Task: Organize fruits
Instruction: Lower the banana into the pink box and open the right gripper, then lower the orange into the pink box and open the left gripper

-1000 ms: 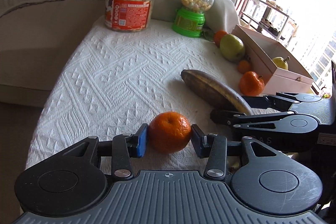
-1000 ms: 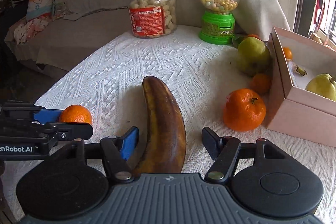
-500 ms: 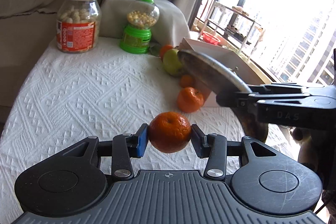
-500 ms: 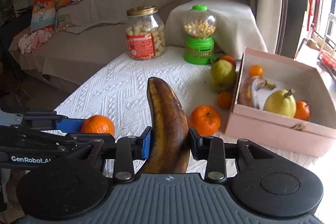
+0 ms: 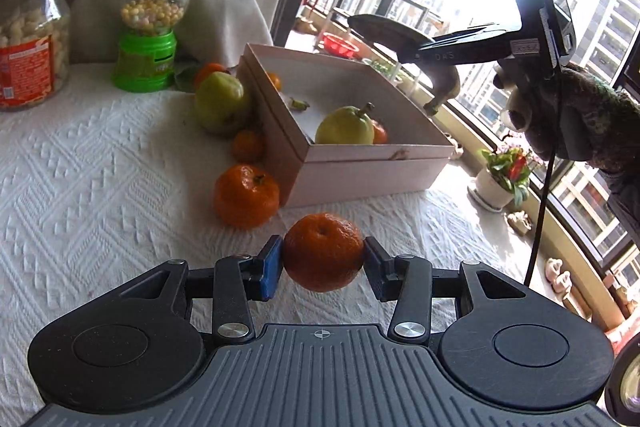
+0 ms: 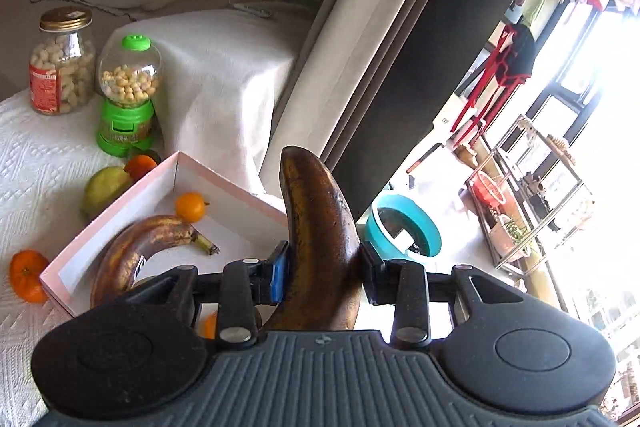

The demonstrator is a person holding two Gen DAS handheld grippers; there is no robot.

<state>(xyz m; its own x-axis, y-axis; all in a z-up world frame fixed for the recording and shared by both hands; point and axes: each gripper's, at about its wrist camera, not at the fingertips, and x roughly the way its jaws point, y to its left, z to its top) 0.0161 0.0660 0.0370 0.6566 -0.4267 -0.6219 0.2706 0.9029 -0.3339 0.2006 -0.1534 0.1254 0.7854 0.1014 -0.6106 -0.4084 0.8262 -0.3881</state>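
The left gripper [image 5: 323, 267] has its pads pressed on either side of a mandarin [image 5: 323, 251], roughly half open with the fruit wedged between them, held up off the white cloth [image 5: 100, 187]. Just beyond it on the cloth sits another mandarin [image 5: 245, 195], touching or nearly touching the near corner of the pink box [image 5: 360, 175]. Further back along the box's left wall there's a smaller orange [image 5: 248, 146], then a green pear [image 5: 219, 103] with one more orange [image 5: 208, 71] peeking out behind it. Inside the box from this view: a yellow-green pear [image 5: 345, 126] with an orange tucked right behind it. The right gripper [image 6: 323, 269] is clamped down tight on a very brown banana [image 6: 320, 239] — the fruit sticks up and forward between the pads, and it's in the air above the far side of the box. In the left view you can see that same gripper off to the right, well above the table, with a gloved hand [image 5: 568, 119] on it. Looking down from the right camera, the box also holds a second brown banana [image 6: 140, 247] and a small orange [image 6: 190, 206]. At the back of the table stand a green candy dispenser [image 5: 149, 27] and a jar [image 5: 30, 39] with a gold lid — both well clear of the fruit.
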